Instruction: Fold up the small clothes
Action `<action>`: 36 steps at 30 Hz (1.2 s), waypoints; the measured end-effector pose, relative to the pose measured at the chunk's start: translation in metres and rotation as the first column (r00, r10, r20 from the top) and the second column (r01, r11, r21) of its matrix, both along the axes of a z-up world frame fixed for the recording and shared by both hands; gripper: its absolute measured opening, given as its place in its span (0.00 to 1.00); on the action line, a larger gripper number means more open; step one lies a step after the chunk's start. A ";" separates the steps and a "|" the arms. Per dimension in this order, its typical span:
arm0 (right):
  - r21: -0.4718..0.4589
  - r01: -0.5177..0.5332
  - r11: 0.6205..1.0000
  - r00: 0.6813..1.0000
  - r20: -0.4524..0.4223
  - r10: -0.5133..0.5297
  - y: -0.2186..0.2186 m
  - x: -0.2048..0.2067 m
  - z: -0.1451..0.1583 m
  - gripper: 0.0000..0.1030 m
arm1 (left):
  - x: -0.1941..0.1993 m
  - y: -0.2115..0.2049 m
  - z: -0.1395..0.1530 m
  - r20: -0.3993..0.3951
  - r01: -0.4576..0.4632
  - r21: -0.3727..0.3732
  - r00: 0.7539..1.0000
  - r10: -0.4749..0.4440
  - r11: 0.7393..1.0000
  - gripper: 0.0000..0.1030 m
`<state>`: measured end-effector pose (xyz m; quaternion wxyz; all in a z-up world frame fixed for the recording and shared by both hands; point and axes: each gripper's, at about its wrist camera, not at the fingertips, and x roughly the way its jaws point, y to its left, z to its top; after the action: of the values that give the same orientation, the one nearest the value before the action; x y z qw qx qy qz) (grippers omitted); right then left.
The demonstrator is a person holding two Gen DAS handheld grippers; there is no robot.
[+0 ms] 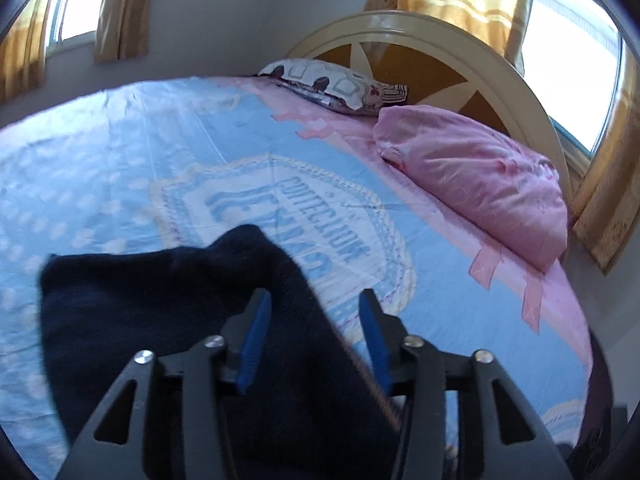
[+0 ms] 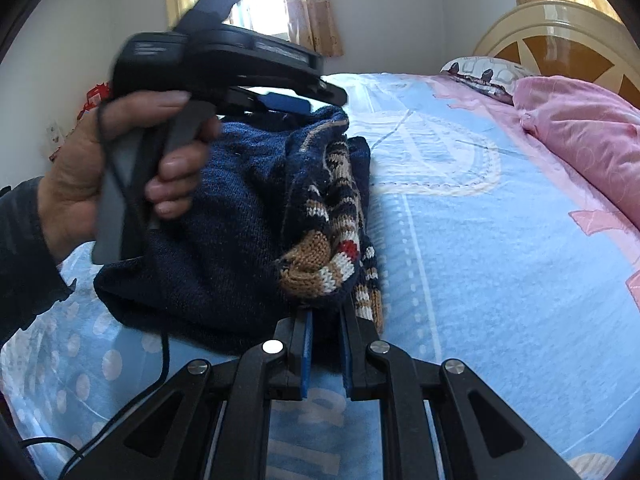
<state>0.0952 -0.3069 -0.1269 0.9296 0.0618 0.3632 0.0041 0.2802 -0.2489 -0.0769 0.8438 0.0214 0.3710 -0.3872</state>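
Right gripper (image 2: 326,344) clamps the navy sweater's (image 2: 224,216) hem at six o'clock; left gripper (image 1: 314,320) apparently released. One-sided hold risks the fold slumping.

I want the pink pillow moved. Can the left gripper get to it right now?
Probably yes. The left gripper stands open over the navy sweater, gripping nothing, and only bare blue bedsheet lies between it and the pink pillow. It would need a fair reach, though.

L gripper (image 1: 316,304) open over navy sweater (image 1: 160,292), bed (image 1: 120,152).
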 end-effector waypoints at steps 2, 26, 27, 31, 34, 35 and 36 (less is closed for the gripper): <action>0.029 0.001 1.000 1.000 -0.006 -0.001 -0.005 -0.002 -0.001 0.11 | -0.009 0.016 -0.002 0.039 -0.024 0.049 0.999 0.022 0.999 0.60; 0.062 0.005 0.998 0.996 -0.094 0.000 0.000 0.158 0.017 0.37 | -0.049 0.120 -0.072 0.010 -0.195 0.085 0.981 0.195 0.977 0.94; 0.092 0.039 0.995 0.992 -0.120 -0.028 -0.010 0.162 0.008 0.36 | -0.047 0.121 -0.074 -0.007 -0.195 0.081 0.981 0.196 0.977 0.94; 0.191 0.066 0.979 0.994 -0.097 -0.048 -0.031 0.152 0.002 0.35 | -0.045 0.123 -0.077 -0.043 -0.194 0.052 0.980 0.197 0.980 0.95; 0.149 0.072 0.986 0.993 -0.109 -0.056 -0.023 0.150 0.012 0.37 | -0.046 0.123 -0.079 -0.048 -0.202 0.049 0.978 0.204 0.978 0.95; 0.147 0.061 0.987 0.994 -0.097 -0.047 -0.018 0.147 0.019 0.37 | -0.045 0.122 -0.079 -0.049 -0.204 0.050 0.977 0.206 0.978 0.96; 0.147 0.029 0.989 0.997 -0.078 -0.018 -0.010 0.149 0.028 0.37 | -0.046 0.124 -0.080 -0.050 -0.206 0.051 0.977 0.208 0.977 0.96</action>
<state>0.2445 -0.3173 -0.0990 0.9080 0.1350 0.3963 0.0177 0.2341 -0.1246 -0.1570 0.8683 -0.0087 0.4031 -0.2890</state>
